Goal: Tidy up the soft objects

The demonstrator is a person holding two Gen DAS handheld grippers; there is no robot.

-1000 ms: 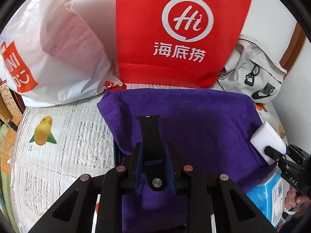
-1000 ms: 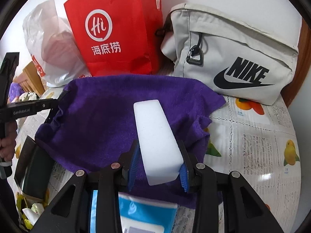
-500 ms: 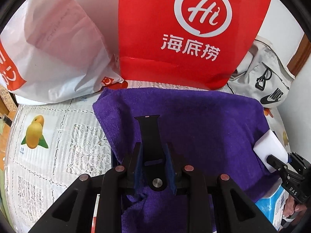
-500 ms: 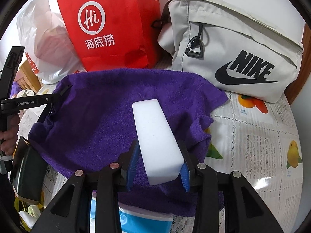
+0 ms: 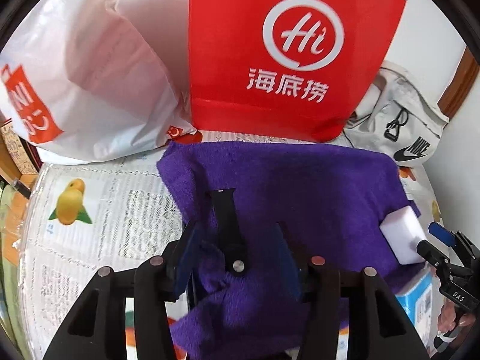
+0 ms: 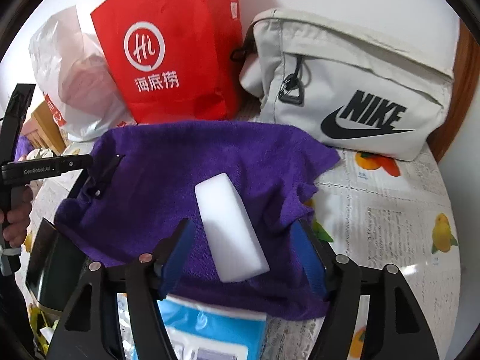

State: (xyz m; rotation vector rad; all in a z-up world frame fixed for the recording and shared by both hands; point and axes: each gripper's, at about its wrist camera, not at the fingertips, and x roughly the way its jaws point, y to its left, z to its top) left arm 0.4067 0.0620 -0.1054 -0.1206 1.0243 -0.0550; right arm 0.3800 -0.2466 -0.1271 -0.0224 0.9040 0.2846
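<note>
Both grippers are releasing onto the spread purple terry towel (image 6: 186, 180): left gripper (image 5: 237, 255) jaws opening around the black rubber watch strap (image 5: 228, 228), right gripper (image 6: 246, 249) jaws opening beside the white foam sponge block (image 6: 231, 234). Next, I judge, both withdraw cleanly. Fruit-print tablecloth (image 6: 390, 225); far side, red paper bag (image 5: 285, 45) against the wall.

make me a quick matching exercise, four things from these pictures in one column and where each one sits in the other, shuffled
Things:
1. black watch strap
2. white sponge block
3. red paper bag
4. grey Nike bag

Places:
A. upright behind the purple towel
B. on the towel, between the right gripper's blue pads
C. far right, by the wall
D. on the towel, between the left gripper's pads

Pairs: 1-D, 2-B, 3-A, 4-C
</note>
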